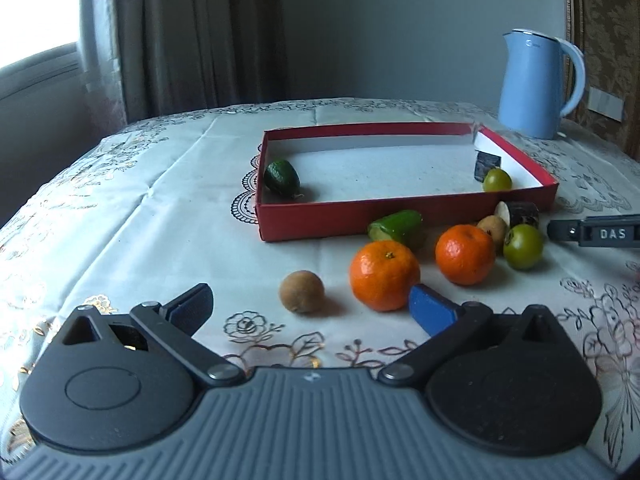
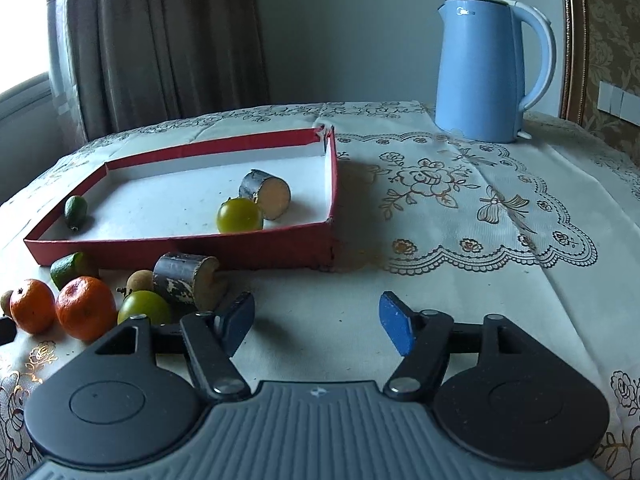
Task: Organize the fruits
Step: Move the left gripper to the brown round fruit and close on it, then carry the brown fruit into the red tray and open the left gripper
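A red shallow box [image 1: 336,222] holds a dark green fruit [image 1: 281,176], a yellow-green fruit [image 1: 497,180] and a dark cane piece [image 2: 266,194]. In front of the box lie two oranges [image 1: 384,274] [image 1: 465,254], a small brown fruit [image 1: 302,291], a green fruit [image 1: 523,246], a green piece [image 1: 396,226] and a second cane piece [image 2: 184,282]. My left gripper [image 1: 312,304] is open, and the brown fruit sits just ahead between its fingertips, untouched. My right gripper [image 2: 316,316] is open over bare cloth, to the right of the second cane piece.
A blue kettle [image 2: 488,72] stands at the back right of the table. The patterned tablecloth [image 2: 460,208] to the right of the box carries nothing. Curtains and a window are behind the table on the left. A second brown fruit [image 1: 492,226] lies by the cane piece.
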`<state>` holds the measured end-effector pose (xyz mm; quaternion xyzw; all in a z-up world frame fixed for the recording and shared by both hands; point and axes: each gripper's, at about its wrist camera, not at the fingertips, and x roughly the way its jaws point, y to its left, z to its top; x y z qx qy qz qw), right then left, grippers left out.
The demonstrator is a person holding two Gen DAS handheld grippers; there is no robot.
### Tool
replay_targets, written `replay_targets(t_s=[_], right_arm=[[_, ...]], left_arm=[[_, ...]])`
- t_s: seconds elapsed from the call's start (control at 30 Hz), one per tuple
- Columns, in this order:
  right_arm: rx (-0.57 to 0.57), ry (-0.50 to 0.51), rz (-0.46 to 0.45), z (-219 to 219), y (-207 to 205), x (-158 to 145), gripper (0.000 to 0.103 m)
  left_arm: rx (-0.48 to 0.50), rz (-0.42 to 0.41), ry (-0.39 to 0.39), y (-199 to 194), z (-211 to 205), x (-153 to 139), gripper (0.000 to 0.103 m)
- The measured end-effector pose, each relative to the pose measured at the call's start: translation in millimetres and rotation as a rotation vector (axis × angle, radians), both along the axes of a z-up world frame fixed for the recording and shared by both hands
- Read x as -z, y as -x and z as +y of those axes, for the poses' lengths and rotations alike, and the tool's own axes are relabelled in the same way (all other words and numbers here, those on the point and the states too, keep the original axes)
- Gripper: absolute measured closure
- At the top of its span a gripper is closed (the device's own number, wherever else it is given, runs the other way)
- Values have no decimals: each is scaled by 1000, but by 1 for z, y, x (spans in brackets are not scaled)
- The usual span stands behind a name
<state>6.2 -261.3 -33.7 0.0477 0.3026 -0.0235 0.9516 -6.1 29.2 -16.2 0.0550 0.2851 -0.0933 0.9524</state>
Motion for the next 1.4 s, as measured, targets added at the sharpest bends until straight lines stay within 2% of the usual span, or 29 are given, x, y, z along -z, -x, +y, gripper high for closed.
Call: replay_targets(t_s=[0.1,0.27,0.37,0.43,0.5,0.6,0.7,0.73,0.77,0.83,1.03,1.23,1.4], right_arm=[[-4,2,2,0,-1,0,31],[-9,6,7,2,-1,0,29],[-10,5,7,2,-1,0,28],[-11,5,7,2,-1,0,27],[-14,7,9,2,-2,1,27],[-15,14,11,4,-2,1,26],[-17,18,13,5,-2,1,25],[-18,19,14,5,-2,1,25],[-18,21,14,5,-3,1,25],[-19,24,15,6,-3,1,25],[-21,28,17,6,-3,1,24],[-21,27,17,6,-2,1,24],[-20,24,16,6,-3,0,24]], left_arm=[[30,3,-21,0,12,-3,0],[0,20,-10,-12,25,-6,1],[-28,25,-49,-23,21,-1,11],[-34,43,-70,-30,18,5,14],[-34,65,-48,-35,18,9,20],[-19,67,-10,-34,19,11,37],[-3,62,2,-33,17,10,60],[5,62,3,-33,16,10,70],[8,66,10,-33,14,9,75],[1,70,20,-32,13,9,79],[-27,67,26,-30,7,6,79],[-3,17,31,-35,-3,-17,79],[3,-13,42,-55,-15,-32,79]])
